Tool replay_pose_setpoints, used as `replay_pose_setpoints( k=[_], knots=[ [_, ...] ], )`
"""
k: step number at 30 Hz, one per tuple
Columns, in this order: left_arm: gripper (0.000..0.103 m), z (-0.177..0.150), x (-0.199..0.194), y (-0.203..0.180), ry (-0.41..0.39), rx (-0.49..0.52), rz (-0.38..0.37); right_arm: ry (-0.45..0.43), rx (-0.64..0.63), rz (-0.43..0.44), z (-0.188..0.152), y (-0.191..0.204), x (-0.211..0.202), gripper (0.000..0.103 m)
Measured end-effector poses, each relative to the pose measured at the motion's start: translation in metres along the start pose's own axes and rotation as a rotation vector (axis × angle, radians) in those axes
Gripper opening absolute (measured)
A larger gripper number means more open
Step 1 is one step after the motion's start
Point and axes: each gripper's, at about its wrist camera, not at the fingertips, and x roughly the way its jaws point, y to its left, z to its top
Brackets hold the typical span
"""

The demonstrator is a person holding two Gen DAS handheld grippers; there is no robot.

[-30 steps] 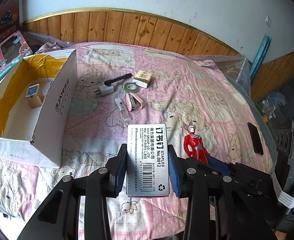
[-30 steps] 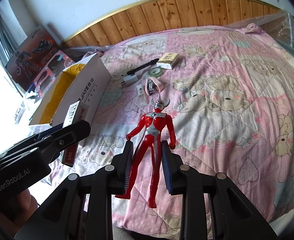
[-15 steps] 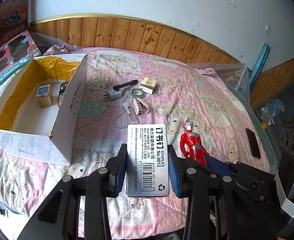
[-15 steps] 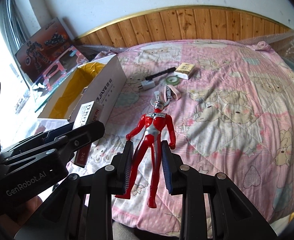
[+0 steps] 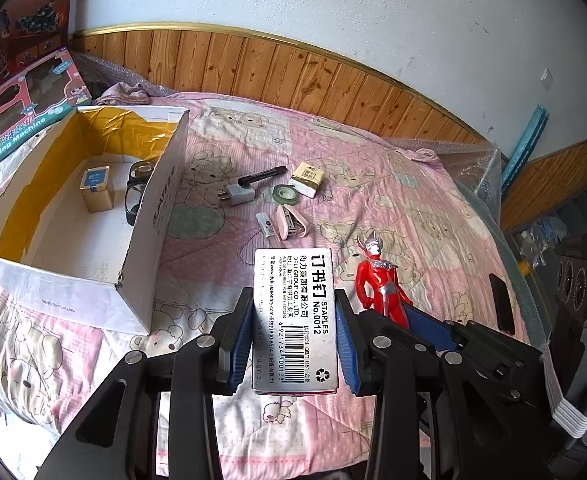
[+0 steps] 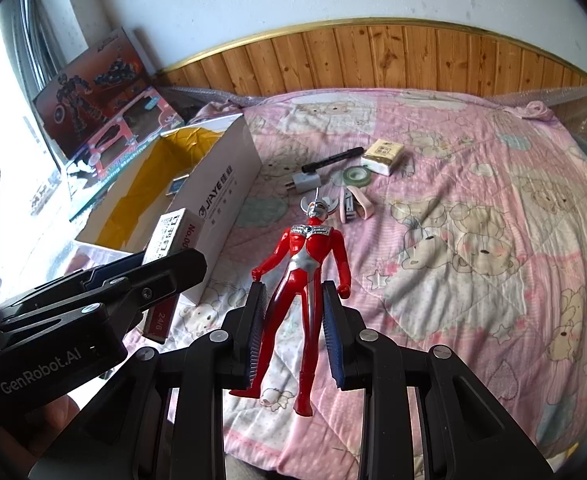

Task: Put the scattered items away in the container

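Both wrist views look forward over one bed (image 5: 413, 200), side by side.

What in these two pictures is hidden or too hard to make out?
- Goggles, left wrist view: partly behind the cardboard box wall.
- Staple box, right wrist view: lower part covered by the left gripper.
- Small tin, right wrist view: only its top shows over the box wall.
- Toy figure, left wrist view: legs hidden behind gripper fingers.

Bright daylight blows out the window (image 6: 9, 92) at left; fisheye edges bend and darken.
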Motion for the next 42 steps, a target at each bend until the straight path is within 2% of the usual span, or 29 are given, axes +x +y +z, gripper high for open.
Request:
replay_pose_setpoints(
  k=[7, 13, 27, 42],
  knots=[
    [0.039, 0.022, -0.009, 0.003, -0.054, 0.023, 0.008, -0.007, -0.022, 0.009, 0.024, 0.010, 0.003, 0.029],
    [0.039, 0.034, -0.007, 0.012, -0.065, 0.026, 0.025, -0.005, -0.035, 0.016, 0.033, 0.020, 0.010, 0.029],
    [0.039, 0.068, 0.005, 0.029, -0.079, 0.009, 0.029, 0.014, -0.036, 0.013, 0.061, 0.019, 0.025, 0.029],
    [0.039, 0.088, 0.028, 0.050, -0.049, -0.023, 0.031, 0.032, -0.046, 0.028, 0.083, 0.023, 0.051, 0.029]
  ],
)
